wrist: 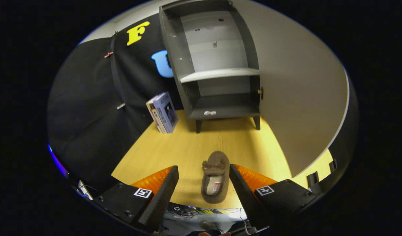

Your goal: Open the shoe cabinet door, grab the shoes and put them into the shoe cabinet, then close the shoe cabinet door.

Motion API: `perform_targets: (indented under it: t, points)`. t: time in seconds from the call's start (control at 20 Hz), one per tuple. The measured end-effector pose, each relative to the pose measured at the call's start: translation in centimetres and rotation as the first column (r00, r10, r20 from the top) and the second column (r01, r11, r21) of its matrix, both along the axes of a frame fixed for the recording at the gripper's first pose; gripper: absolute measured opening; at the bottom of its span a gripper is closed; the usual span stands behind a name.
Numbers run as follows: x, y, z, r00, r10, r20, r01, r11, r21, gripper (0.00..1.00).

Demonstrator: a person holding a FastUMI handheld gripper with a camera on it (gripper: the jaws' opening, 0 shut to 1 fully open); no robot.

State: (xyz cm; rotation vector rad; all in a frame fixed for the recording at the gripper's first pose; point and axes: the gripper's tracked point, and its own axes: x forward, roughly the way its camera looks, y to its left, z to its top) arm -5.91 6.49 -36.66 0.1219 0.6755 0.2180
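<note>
Jaws spread wide, gripper [204,170] grasping nothing, fingers flanking brown shoe [216,177] without touching. Shoe lying on wooden tabletop [174,144], well short of shoe cabinet [214,62]. Cabinet door [299,82] swung open to its right; books [163,112] leaning left of cabinet.

Gripper [204,170] camera looks forward-down over wooden floor [155,154], open shoe cabinet [217,65] well beyond.
</note>
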Motion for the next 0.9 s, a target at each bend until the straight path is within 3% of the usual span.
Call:
perform_targets:
  t: [0.25,0.5,0.7,0.75,0.8,0.9]
  points:
    - [1.4,1.7,-8.2,0.994,-0.020,-0.108,0.019,1.000,-0.011,0.98]
    - [4.1,1.9,-14.7,0.981,-0.082,-0.177,0.077,0.996,-0.037,0.86]
    - [7.8,2.0,-17.5,0.982,-0.119,-0.146,0.106,0.990,-0.095,0.70]
    - [8.2,1.5,-17.7,0.981,-0.136,-0.140,0.119,0.985,-0.122,0.59]
    - [8.6,0.8,-17.9,0.979,-0.161,-0.128,0.141,0.978,-0.151,0.54]
    - [8.9,1.5,-18.2,0.981,-0.142,-0.132,0.124,0.983,-0.138,0.30]
